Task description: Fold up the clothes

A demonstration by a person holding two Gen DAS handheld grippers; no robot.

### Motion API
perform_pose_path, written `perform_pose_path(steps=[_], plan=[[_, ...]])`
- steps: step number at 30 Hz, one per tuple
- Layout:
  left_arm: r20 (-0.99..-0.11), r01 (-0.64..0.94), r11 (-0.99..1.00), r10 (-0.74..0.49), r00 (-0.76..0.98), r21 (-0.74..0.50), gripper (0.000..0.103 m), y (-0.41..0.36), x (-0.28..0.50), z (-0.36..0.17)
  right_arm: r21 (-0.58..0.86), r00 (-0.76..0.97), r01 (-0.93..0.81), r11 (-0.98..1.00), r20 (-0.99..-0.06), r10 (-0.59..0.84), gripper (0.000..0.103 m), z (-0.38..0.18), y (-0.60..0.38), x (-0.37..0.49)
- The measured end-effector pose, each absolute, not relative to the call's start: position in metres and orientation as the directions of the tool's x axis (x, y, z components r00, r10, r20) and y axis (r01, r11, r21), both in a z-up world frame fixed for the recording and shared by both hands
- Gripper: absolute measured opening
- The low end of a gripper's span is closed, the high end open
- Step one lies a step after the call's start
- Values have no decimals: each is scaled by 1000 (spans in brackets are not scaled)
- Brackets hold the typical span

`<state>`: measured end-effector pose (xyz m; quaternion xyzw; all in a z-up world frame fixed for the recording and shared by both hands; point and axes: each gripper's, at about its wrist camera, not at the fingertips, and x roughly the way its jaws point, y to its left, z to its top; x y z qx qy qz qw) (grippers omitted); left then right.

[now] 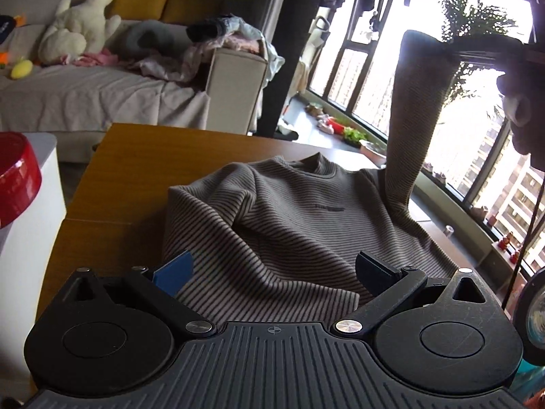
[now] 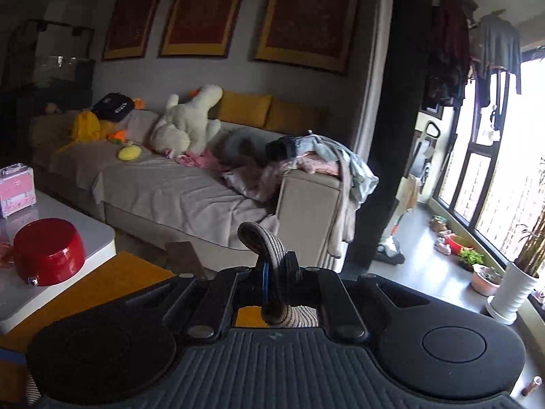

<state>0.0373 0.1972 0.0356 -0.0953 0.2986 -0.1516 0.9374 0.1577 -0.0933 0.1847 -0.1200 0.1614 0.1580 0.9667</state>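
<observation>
A brown striped sweater [image 1: 289,225] lies face up on the wooden table [image 1: 129,170], its collar toward the far edge. One sleeve [image 1: 419,109] is stretched up and to the right, high above the table. My right gripper [image 2: 276,272] is shut on that sleeve's cuff [image 2: 262,238], which curls up between the fingers. In the left wrist view the right gripper [image 1: 490,51] shows dark at the top right, held by a hand [image 1: 521,116]. My left gripper [image 1: 272,272] stands open just above the sweater's near hem, with nothing between its blue pads.
A red round tin [image 2: 49,252] sits on a white side table [image 2: 85,235] to the left. Behind the table stands a sofa [image 2: 177,191] with a plush toy [image 2: 187,119] and a pile of clothes [image 2: 306,156]. Windows and potted plants [image 2: 521,272] line the right side.
</observation>
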Motion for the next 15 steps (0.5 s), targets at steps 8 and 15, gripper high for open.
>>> perform_pose_path(steps=[8,15], plan=[[-560,136,958,-261,787,-254,103,230,33,33,-131,849,-433,892,-393,355,23,165,-41,164],[-554,93,956,-238,797,-277,103,242,41,33,144,663,-472,870,-593,458,25,122,-59,116]])
